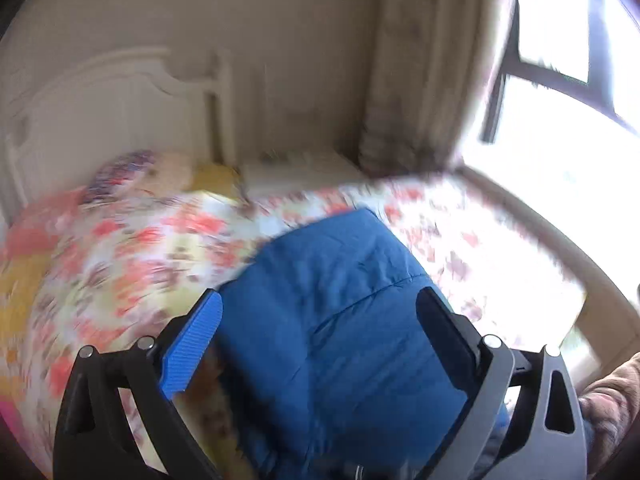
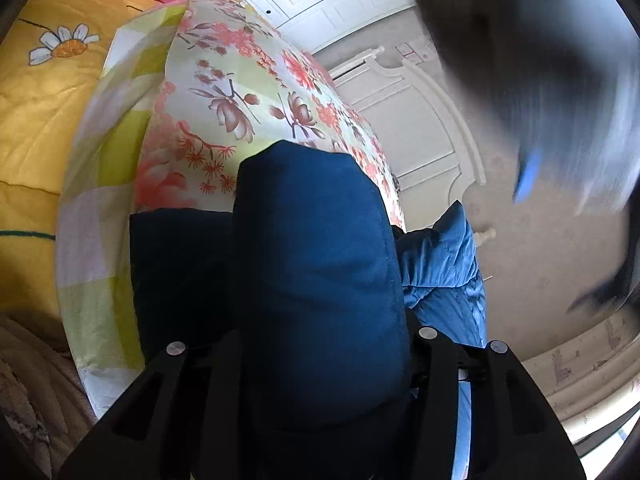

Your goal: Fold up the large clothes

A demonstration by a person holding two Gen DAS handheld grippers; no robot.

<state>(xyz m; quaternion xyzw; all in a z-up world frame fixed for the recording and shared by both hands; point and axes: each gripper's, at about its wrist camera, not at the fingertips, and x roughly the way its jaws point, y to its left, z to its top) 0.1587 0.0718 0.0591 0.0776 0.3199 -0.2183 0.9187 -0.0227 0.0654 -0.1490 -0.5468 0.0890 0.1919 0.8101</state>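
Our left gripper (image 1: 320,324) is spread wide; right gripper (image 2: 320,344) pinches the soft, puffy blue coat (image 2: 316,264) at six o'clock; we should grab its edges.

A bed (image 1: 460,240) under a floral sheet (image 2: 240,92); blue garment (image 1: 340,300) lies on it.

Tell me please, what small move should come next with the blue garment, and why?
Probably close the left gripper on the blue garment. Its fingers stand wide apart with the cloth lying between them, ungripped, while the right gripper seems to hold a thick fold already. Both need hold before folding over the floral bedcover.
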